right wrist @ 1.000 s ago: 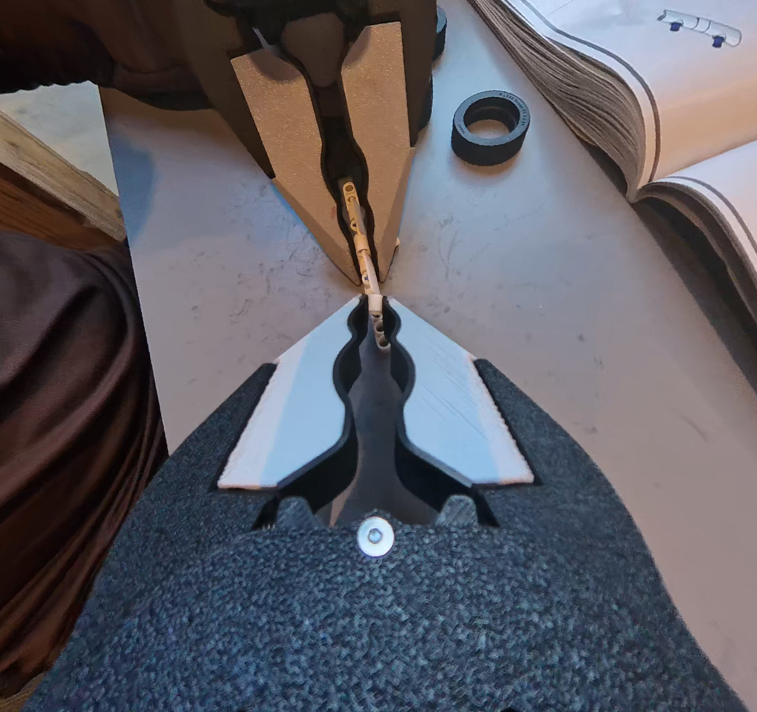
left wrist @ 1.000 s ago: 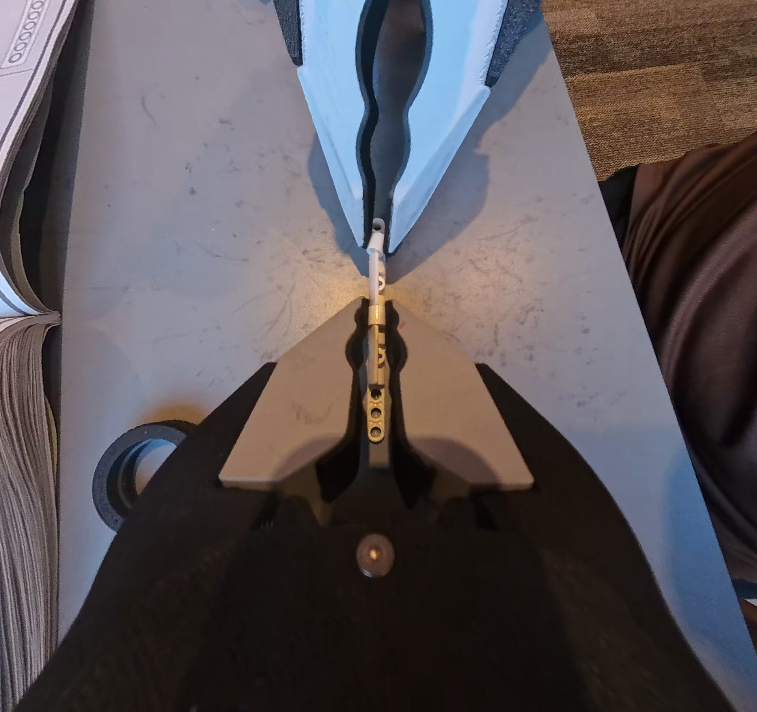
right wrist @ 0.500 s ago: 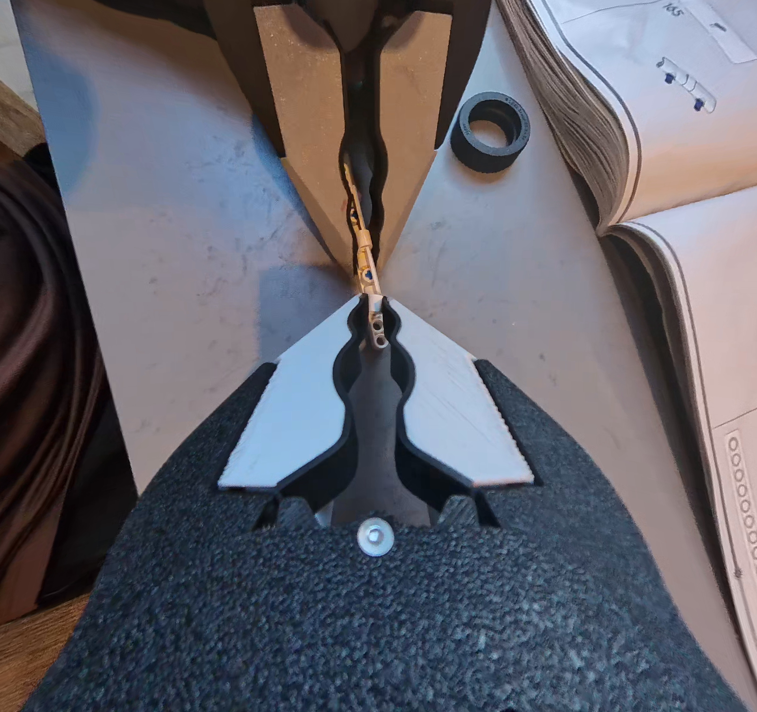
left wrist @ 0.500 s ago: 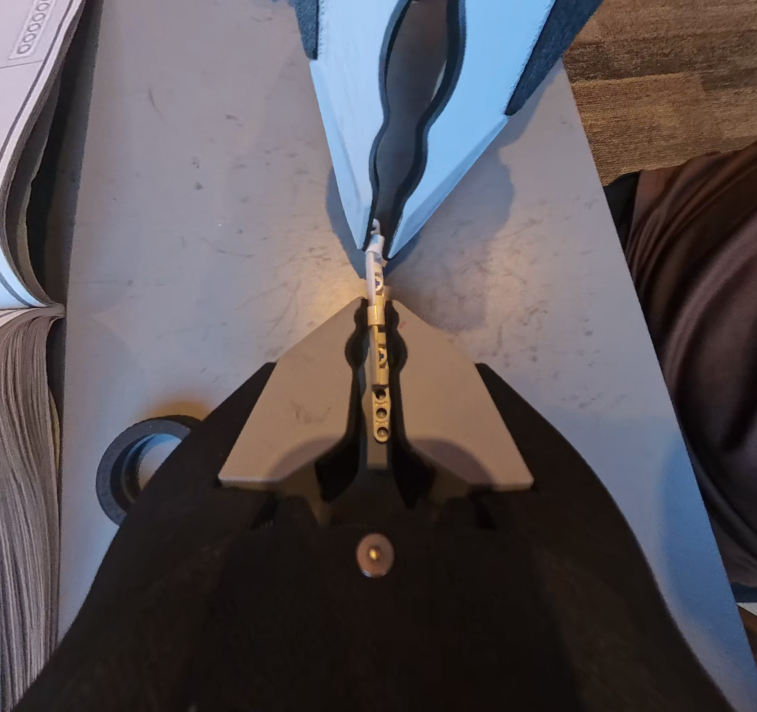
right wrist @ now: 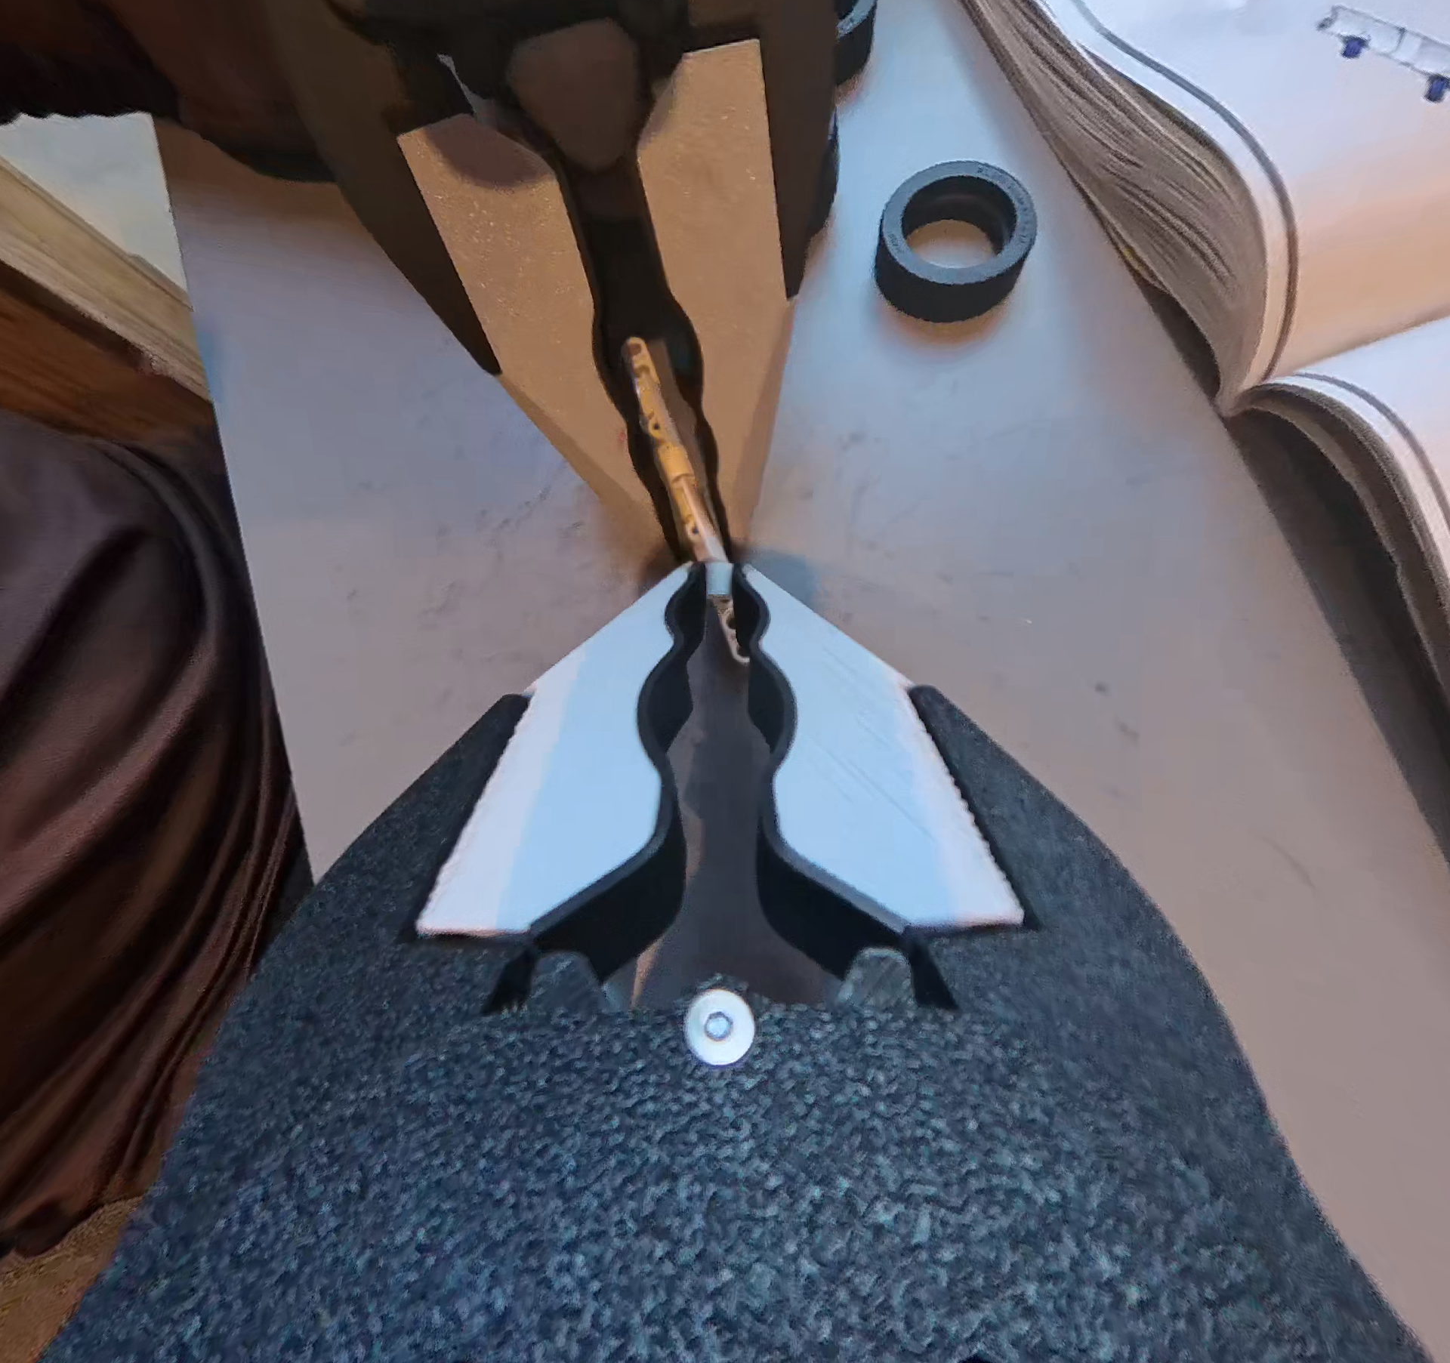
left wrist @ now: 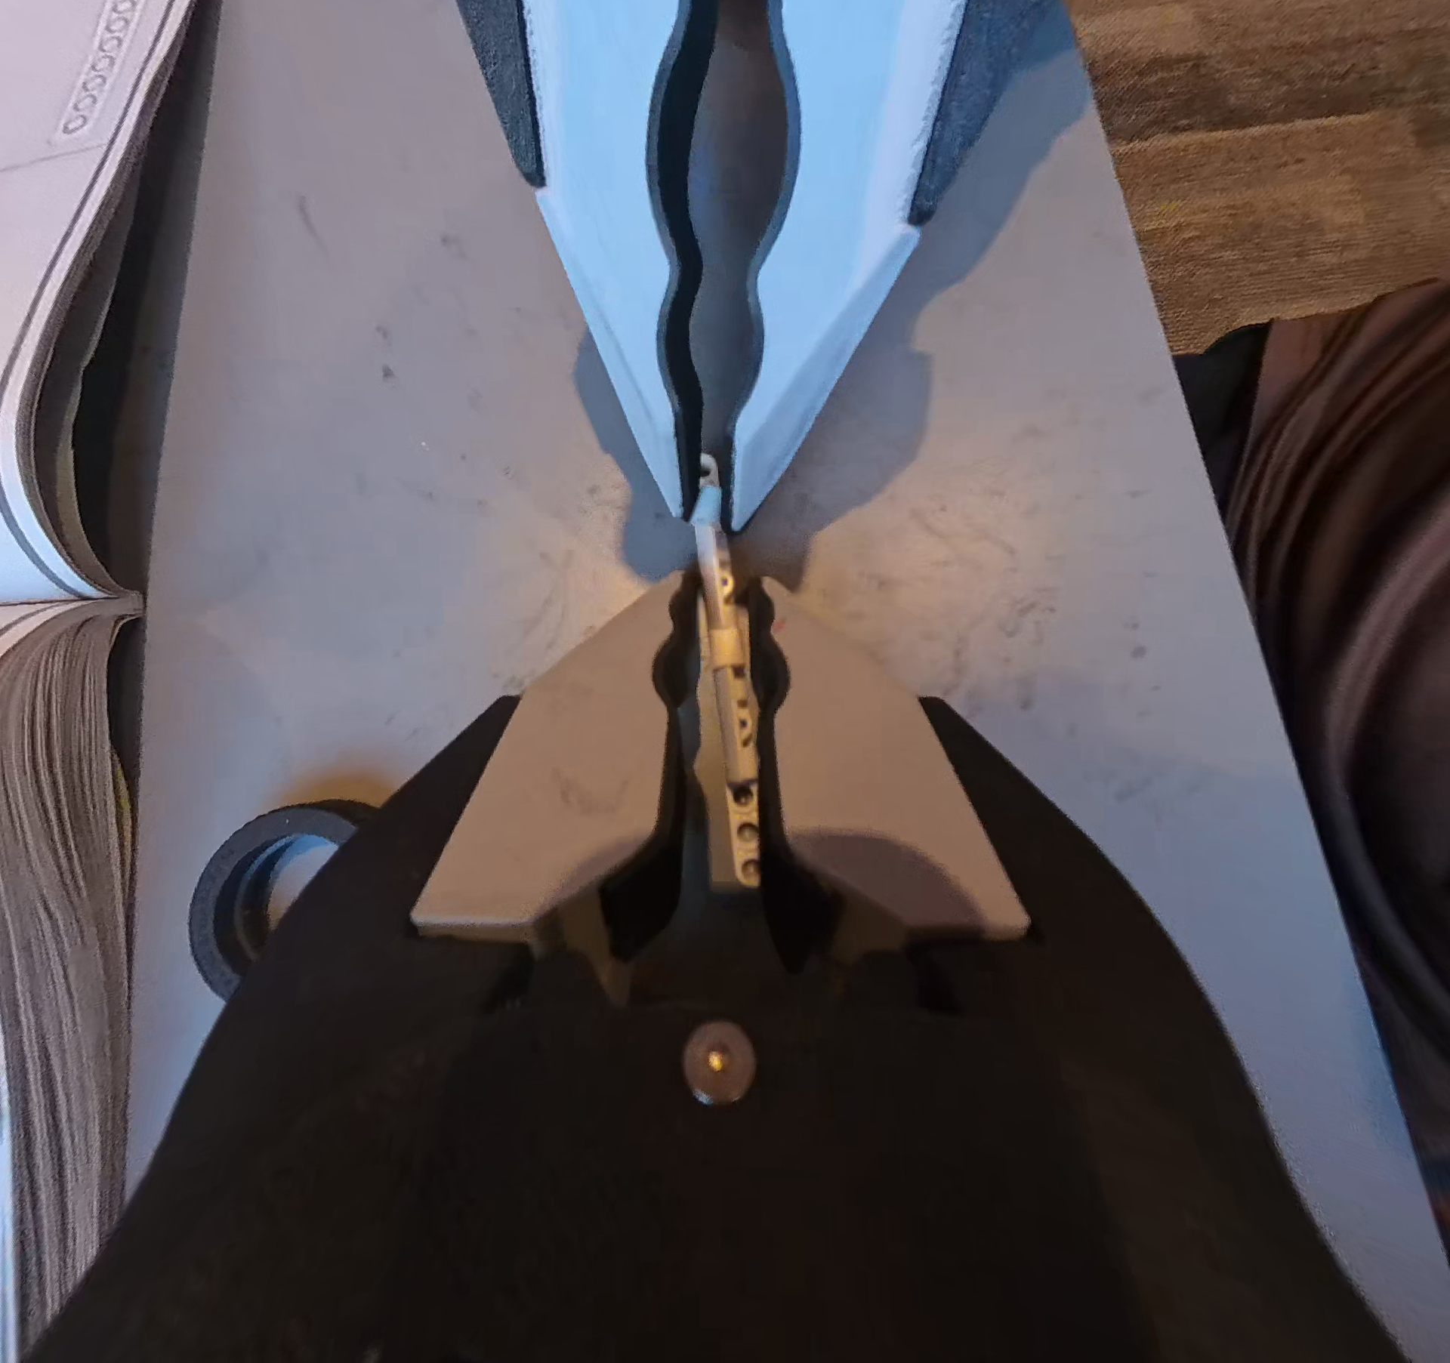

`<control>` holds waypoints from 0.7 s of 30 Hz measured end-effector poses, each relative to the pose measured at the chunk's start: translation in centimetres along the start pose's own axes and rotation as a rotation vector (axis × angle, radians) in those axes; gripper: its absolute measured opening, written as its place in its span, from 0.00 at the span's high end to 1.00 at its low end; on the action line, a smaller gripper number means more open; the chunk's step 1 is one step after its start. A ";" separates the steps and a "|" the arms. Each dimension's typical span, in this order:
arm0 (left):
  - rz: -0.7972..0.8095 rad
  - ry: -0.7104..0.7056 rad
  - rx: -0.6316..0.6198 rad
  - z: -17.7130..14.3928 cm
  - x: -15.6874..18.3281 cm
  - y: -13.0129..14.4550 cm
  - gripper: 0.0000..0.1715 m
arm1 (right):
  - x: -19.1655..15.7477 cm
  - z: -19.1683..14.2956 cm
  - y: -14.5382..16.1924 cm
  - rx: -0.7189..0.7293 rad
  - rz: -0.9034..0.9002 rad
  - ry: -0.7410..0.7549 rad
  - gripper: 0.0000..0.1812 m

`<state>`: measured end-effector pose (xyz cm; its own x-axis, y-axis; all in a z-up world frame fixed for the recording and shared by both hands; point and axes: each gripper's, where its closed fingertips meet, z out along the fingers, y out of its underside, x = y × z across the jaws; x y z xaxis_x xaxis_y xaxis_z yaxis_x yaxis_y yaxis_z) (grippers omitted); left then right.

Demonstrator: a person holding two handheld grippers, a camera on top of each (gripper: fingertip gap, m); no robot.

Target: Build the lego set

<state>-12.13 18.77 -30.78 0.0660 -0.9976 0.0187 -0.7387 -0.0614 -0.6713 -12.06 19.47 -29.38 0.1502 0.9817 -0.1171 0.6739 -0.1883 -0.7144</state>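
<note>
A thin grey lego beam with holes (left wrist: 734, 737) runs lengthwise between the grey fingers of my left gripper (left wrist: 718, 589), which is shut on it. A white piece (left wrist: 708, 498) at the beam's far end is pinched at the very tips of my right gripper (left wrist: 710, 521), whose white fingers come in from the top. In the right wrist view my right gripper (right wrist: 718, 578) holds the white piece (right wrist: 716, 576) tip to tip with the left gripper (right wrist: 694, 541), and the beam (right wrist: 667, 454) runs back into it. Both are just above the grey table (left wrist: 353, 462).
An open instruction booklet (right wrist: 1255, 172) lies beside the work spot, at the left in the left wrist view (left wrist: 55, 266). A black tyre (right wrist: 953, 254) lies near it, and a second tyre (right wrist: 854, 7) shows behind the left gripper. Carpet (left wrist: 1255, 109) and a person's dark clothing (left wrist: 1373, 619) border the table. Both grippers' tips are close together, under 4 cm apart.
The right gripper swung one way and then back while both stayed shut on the joined parts. The beam now leans slightly toward the left gripper's right finger.
</note>
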 end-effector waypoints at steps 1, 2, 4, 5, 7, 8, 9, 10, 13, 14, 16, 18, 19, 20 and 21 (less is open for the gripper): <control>-0.005 -0.008 -0.005 0.1 0.0 -0.1 0.91 | 0.0 0.0 0.0 -0.005 -0.003 -0.003 0.96; -0.010 -0.002 -0.005 0.2 0.1 -0.3 0.88 | 0.0 0.0 0.0 -0.009 -0.003 -0.006 0.96; -0.006 -0.006 -0.003 0.6 0.4 -0.6 0.89 | -0.1 0.0 0.1 -0.010 -0.014 -0.009 0.96; 0.001 -0.021 -0.002 0.7 0.3 -0.7 0.91 | -0.1 0.0 0.1 -0.011 -0.022 -0.011 0.96; 0.010 -0.066 -0.004 0.7 -0.2 -0.9 0.95 | -0.2 -0.1 0.3 -0.011 -0.036 -0.022 0.96; 0.013 -0.083 0.007 0.6 -0.3 -1.0 0.96 | -0.2 -0.1 0.4 -0.011 -0.038 -0.027 0.96; 0.009 -0.094 0.019 0.5 -0.4 -1.2 0.96 | -0.2 -0.1 0.6 -0.018 -0.044 -0.026 0.96; 0.002 -0.108 0.028 0.4 -0.6 -1.3 0.96 | -0.1 0.1 0.9 -0.033 -0.049 -0.018 0.96; -0.010 -0.108 0.045 0.4 -0.6 -1.2 0.96 | -0.1 0.1 0.9 -0.042 -0.055 -0.012 0.96; -0.009 -0.105 0.050 0.4 -0.6 -1.2 0.96 | -0.1 0.1 0.8 -0.043 -0.072 -0.005 0.96; -0.018 -0.088 0.057 0.4 -0.6 -1.2 0.97 | -0.1 0.1 0.8 -0.045 -0.069 -0.010 0.96; -0.014 -0.090 0.062 0.4 -0.6 -1.2 0.97 | -0.1 0.0 0.8 -0.030 -0.039 -0.021 0.96; -0.004 -0.098 0.061 0.4 -0.6 -1.2 0.97 | -0.1 -0.1 0.8 -0.017 -0.023 -0.022 0.96; 0.007 -0.105 0.059 0.4 -0.6 -1.2 0.97 | -0.1 -0.1 0.9 0.000 -0.010 -0.017 0.96; 0.015 -0.105 0.060 0.3 -0.5 -1.2 0.97 | -0.1 -0.3 0.9 0.021 -0.005 -0.008 0.96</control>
<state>-11.08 19.33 -30.26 0.1271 -0.9896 -0.0673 -0.6992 -0.0412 -0.7138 -11.26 19.20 -29.77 0.1410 0.9828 -0.1191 0.6592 -0.1830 -0.7294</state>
